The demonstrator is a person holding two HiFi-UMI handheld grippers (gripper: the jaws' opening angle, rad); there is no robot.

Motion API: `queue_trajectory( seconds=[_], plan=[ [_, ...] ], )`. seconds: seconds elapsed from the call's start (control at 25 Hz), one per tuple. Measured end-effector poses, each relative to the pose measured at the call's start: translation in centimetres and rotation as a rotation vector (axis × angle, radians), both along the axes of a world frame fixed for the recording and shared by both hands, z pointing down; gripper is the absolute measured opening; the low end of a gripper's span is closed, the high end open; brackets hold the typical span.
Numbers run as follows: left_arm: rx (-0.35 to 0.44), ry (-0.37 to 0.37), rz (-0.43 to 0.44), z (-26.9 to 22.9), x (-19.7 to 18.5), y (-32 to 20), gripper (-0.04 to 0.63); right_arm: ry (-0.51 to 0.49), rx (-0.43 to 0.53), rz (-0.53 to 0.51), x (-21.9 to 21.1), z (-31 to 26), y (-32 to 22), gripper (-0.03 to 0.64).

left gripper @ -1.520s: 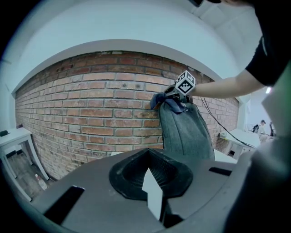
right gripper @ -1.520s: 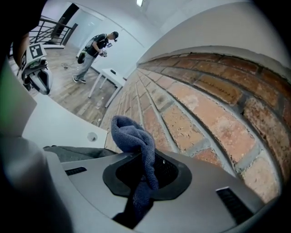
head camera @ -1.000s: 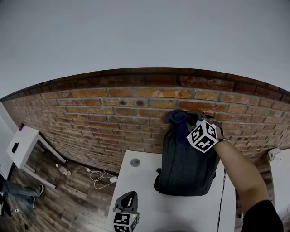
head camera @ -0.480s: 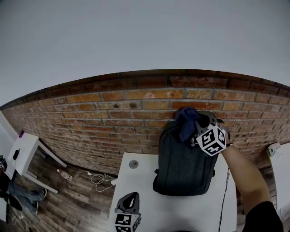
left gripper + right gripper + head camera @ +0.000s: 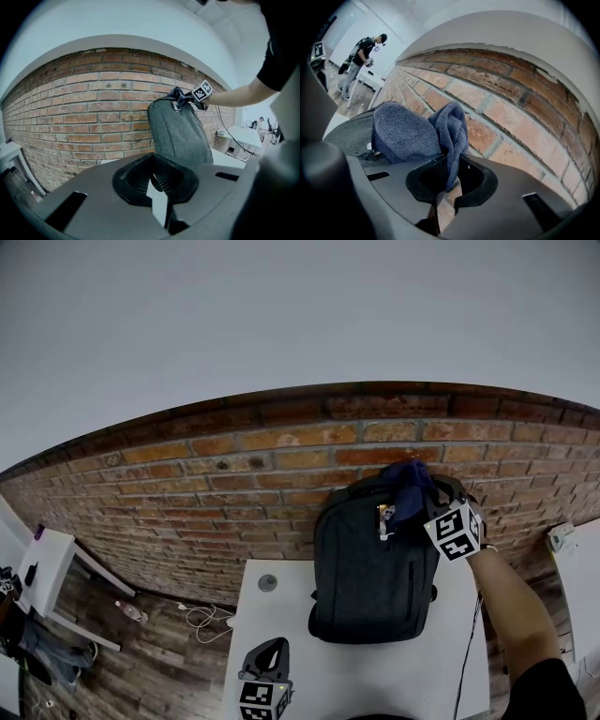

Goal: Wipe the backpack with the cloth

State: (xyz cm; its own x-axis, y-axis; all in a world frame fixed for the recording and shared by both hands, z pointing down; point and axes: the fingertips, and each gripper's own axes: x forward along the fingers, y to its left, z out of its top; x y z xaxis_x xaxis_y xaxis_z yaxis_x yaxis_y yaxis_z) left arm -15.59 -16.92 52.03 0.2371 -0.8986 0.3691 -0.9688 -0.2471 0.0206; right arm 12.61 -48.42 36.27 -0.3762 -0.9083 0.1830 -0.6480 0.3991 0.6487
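Where the backpack stands: the backpack (image 5: 370,568) is upright at the far end of the white table (image 5: 281,652), its back against the brick wall (image 5: 187,484) and its grey front panel facing me.
Right gripper: my right gripper (image 5: 449,173) is clamped on a fold of the dark blue cloth (image 5: 408,133). The rest of the cloth is bunched on the very top of the backpack, close to the wall.
Left gripper: my left gripper (image 5: 157,180) has its jaws together with nothing between them. It is down at the near end of the table, well apart from the backpack.
Step in hand: by my reading, I am wiping the top of the bag, with the front panel below it yet to be done.
How to do it well: I want the loose bulk of the cloth pressed flat on the fabric, not just the pinched fold. Strokes should run downward and overlap. The jaws' hard edges must stay off the zip and the bricks.
Steadying: the bag only leans on the wall, so a sideways push may tip it. Bracing its side with my idle left gripper should help.
Grip: only a narrow fold is held, so a hard drag could pull it free.
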Motion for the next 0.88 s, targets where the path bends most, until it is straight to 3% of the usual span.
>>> queue_trajectory(
  seconds=[0.12,0.24,0.4,0.56,0.88],
  plan=[
    [-0.001,0.001,0.008,0.0,0.5,-0.2,-0.003,-0.098,-0.024,0.039,1.5,0.7,0.2,0.04],
    [0.004,0.0,0.017,-0.1,0.8,-0.4,-0.003,-0.13,-0.011,0.065,1.9,0.8,0.3,0.04],
    [0.01,0.001,0.016,-0.3,0.7,-0.2,-0.003,-0.13,-0.016,0.07,2.2,0.6,0.5,0.04],
    [-0.002,0.007,-0.007,0.1,-0.4,0.3,-0.003,-0.069,-0.025,0.12,4.1,1.4,0.4,0.04],
    [-0.015,0.008,0.021,0.7,0.4,0.1,-0.003,-0.066,-0.171,0.2,8.3,7.9,1.4,0.04]
  ],
)
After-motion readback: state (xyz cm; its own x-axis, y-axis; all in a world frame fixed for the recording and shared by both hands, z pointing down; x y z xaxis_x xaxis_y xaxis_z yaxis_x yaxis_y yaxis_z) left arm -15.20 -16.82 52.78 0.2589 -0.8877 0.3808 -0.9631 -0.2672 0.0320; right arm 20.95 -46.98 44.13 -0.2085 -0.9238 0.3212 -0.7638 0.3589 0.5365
